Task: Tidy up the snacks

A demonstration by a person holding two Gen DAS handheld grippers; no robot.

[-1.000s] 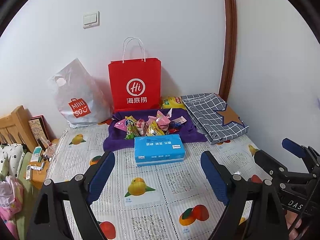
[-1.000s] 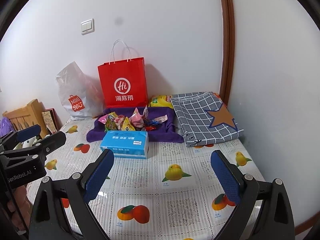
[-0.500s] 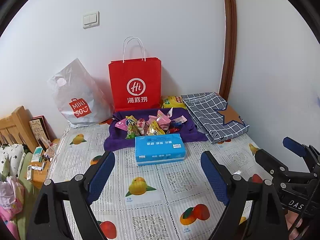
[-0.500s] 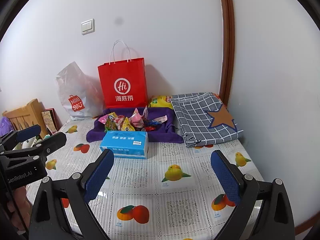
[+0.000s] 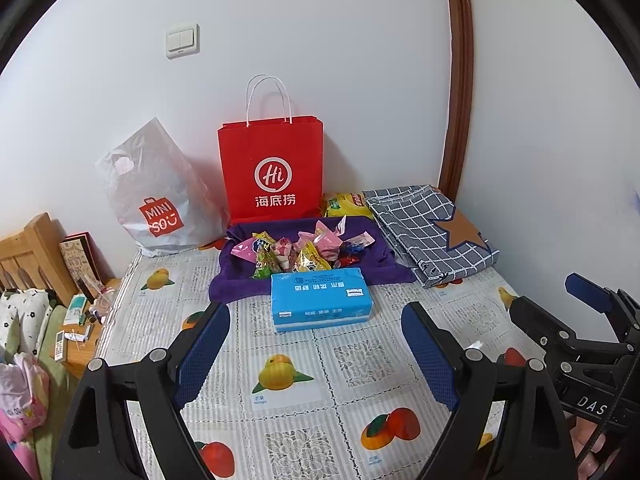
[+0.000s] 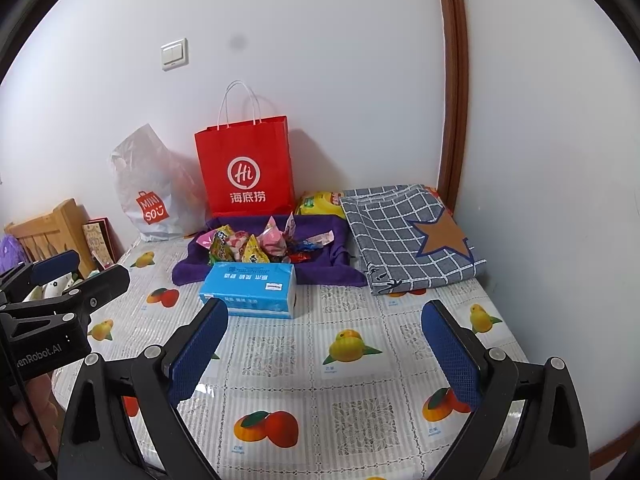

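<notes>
Snacks [image 5: 298,250] piled behind one tissue pack [image 5: 321,298].

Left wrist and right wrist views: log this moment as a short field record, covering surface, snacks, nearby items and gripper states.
surface: fruit-print tablecloth
snacks: wrapped packets heaped on purple cloth
in front of snacks: blue tissue pack
behind: red paper bag, white plastic bag, both against the wall
beside: folded checked fabric
left gripper: open, empty
right gripper: open, empty
progress: no snack picked yet
</notes>
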